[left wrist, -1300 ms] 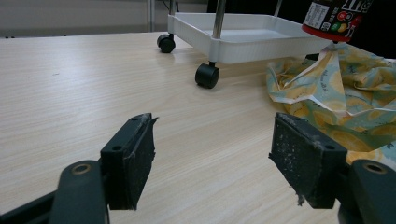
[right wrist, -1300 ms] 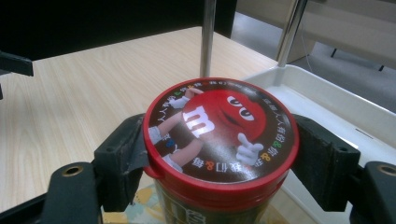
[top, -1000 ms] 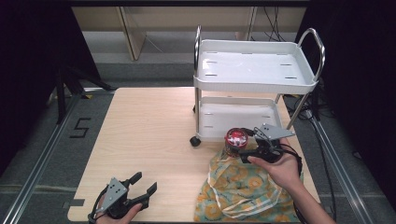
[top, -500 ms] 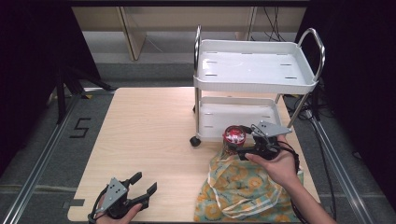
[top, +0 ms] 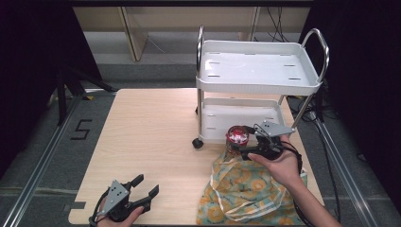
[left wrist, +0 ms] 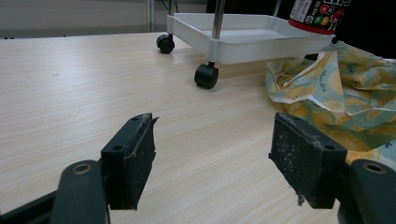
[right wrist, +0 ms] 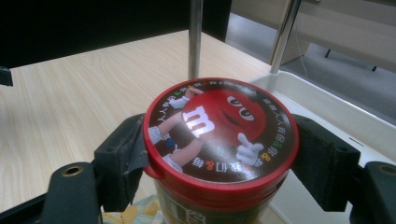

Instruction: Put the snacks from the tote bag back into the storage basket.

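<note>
The candy jar [right wrist: 219, 149], clamped below its lid by the right tool [right wrist: 219, 158], could be knocked loose against the cart's lower tray [top: 246, 116], while the left tool [left wrist: 224, 172] is held wide open and empty above the bench [top: 151, 132].

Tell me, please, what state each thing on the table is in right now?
Left gripper: open, holding nothing.
Right gripper: shut on the candy jar.
Candy jar: upright, red lid on, held at the cart's lower shelf.
Cart: both shelves bare.
Cloth bag: crumpled on the table.
</note>
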`<act>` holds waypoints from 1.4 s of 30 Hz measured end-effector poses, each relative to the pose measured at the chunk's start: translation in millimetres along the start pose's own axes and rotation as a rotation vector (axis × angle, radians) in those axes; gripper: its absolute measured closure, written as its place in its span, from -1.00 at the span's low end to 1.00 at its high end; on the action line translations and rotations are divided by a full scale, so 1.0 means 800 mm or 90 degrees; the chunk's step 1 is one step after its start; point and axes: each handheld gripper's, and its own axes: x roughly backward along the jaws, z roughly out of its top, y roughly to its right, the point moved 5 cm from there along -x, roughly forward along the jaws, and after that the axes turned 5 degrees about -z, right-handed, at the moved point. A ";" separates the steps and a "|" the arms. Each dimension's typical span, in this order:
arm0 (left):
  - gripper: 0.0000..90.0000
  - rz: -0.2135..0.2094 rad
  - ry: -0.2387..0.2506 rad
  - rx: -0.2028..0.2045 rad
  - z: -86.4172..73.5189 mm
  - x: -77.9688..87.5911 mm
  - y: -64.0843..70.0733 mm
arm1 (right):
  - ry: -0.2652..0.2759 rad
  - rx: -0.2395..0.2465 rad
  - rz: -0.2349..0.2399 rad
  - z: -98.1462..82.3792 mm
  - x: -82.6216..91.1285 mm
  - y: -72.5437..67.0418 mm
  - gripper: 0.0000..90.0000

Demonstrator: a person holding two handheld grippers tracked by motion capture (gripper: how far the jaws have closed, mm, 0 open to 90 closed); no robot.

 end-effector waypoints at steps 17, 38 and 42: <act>-0.34 0.002 0.000 0.004 0.000 0.000 0.000 | -0.002 -0.010 -0.006 0.007 -0.010 0.004 -0.42; -0.34 -0.001 0.008 0.007 0.001 -0.001 0.001 | 0.002 -0.013 -0.015 0.017 -0.018 0.009 -0.42; -0.34 0.003 0.004 0.006 0.000 0.001 0.001 | 0.002 -0.001 -0.019 0.017 -0.019 0.013 -0.42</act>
